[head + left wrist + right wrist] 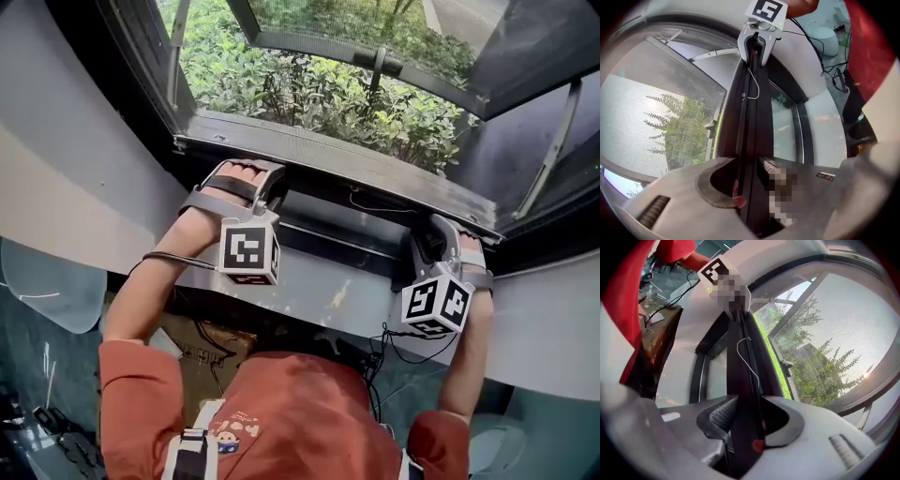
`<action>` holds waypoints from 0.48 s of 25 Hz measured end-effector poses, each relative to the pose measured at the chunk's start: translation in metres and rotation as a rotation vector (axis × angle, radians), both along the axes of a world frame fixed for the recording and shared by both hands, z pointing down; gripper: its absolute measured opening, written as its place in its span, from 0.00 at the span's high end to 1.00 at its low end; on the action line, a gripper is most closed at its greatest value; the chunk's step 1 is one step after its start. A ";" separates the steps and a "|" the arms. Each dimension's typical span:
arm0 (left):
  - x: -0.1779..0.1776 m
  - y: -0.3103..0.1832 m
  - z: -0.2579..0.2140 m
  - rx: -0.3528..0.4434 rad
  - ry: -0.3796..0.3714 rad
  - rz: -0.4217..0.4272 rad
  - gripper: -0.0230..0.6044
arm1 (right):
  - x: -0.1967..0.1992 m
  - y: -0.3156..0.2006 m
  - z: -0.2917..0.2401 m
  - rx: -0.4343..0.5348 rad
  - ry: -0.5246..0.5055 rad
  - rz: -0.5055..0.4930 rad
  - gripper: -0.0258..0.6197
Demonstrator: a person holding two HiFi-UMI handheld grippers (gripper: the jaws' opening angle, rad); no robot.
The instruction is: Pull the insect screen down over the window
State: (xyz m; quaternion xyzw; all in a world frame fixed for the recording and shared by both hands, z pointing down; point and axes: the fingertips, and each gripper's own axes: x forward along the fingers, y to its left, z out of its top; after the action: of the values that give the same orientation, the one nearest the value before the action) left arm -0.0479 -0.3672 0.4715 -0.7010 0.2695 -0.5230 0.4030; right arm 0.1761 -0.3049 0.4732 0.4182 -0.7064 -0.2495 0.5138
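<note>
**Insect screen held by its bar at both ends; an uneven pull is the main risk**

Insect screen (642, 112) shows as fine grey mesh with greenery behind it. Its dark pull bar (747, 140) runs straight across the window, close in front of the person, from one hand to the other. I cannot tell how far the bar sits from the bottom of the frame.

At the left end, the left gripper (750, 187) has its fingers clamped on the bar, which fills the gap between them. A thin white wire (753, 89) hangs loose along the bar's middle stretch. At the right end, the right gripper (743, 427) has its fingers closed on the same bar in the same way, with a ridged pad pressed against one face.

Judging from this, the pull is under way and both grips look sound, but several things could go wrong:

- **Uneven pull.** If one hand draws down faster than the other, the bar would tilt. It could then bind in the side frames and stall the screen.
- **Slipping grip.** The bar looks smooth and narrow. If either pair of fingers slid off under load, that end would probably jump back and twist the mesh.
- **Loose wire.** It could catch on the frame or get trapped under the bar as it nears the bottom.
- **Pulling toward the person.** Drawing the bar inward instead of straight down may lift it out of its guides.
</note>
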 end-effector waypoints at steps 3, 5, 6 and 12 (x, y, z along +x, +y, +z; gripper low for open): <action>0.000 0.001 0.000 -0.013 -0.007 0.001 0.76 | -0.001 0.002 -0.001 -0.019 -0.005 0.005 0.71; -0.002 0.003 0.005 -0.026 -0.035 0.005 0.76 | -0.002 0.004 0.004 -0.046 -0.018 0.004 0.72; -0.002 0.003 0.008 -0.018 -0.049 0.010 0.75 | -0.003 0.005 0.006 -0.052 -0.027 0.004 0.68; 0.000 -0.003 0.008 -0.014 -0.040 0.013 0.75 | -0.001 -0.002 0.009 -0.014 -0.026 0.025 0.68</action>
State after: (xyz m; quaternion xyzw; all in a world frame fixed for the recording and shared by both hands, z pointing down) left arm -0.0475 -0.3698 0.4794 -0.6949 0.2533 -0.5361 0.4068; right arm 0.1749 -0.3068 0.4826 0.4264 -0.7095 -0.2327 0.5106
